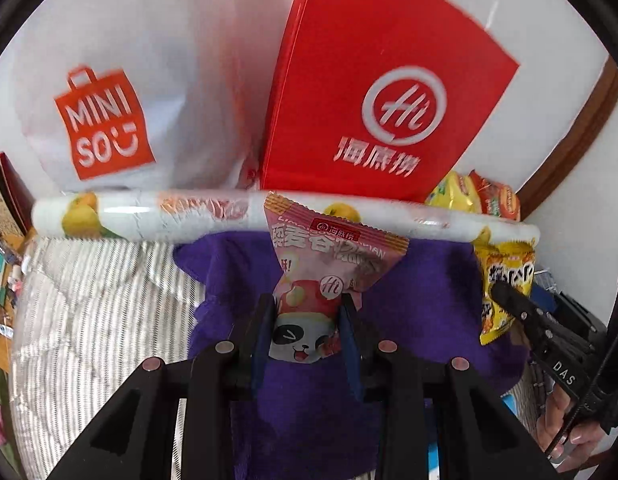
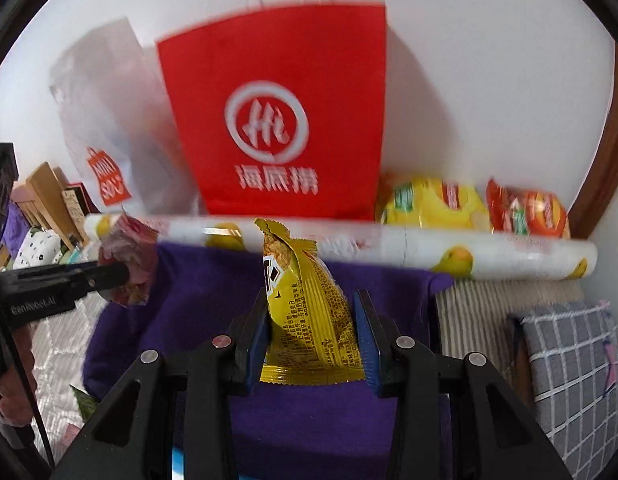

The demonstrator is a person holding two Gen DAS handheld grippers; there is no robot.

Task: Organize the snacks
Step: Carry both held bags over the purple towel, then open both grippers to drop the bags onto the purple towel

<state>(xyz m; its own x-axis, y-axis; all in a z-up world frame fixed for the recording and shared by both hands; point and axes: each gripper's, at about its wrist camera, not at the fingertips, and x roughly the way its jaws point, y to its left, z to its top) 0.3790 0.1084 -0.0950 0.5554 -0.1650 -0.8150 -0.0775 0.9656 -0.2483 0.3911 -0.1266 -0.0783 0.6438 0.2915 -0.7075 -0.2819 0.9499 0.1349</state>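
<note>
Risk of slippage: left gripper [image 1: 305, 320] pinches pink panda-print snack packet [image 1: 329, 264], right gripper [image 2: 315, 332] pinches crinkly yellow foil packet [image 2: 305, 312], both aloft over purple cloth [image 2: 309, 420] near red paper bag [image 2: 285, 92], held by slick, puffy film

Left gripper [image 1: 305, 316] and right gripper [image 2: 313, 320] seemingly clamped.

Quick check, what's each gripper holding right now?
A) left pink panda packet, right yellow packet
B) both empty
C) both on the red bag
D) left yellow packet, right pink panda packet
A: the left gripper is shut on the pink panda packet, the right gripper on the yellow packet.
</note>
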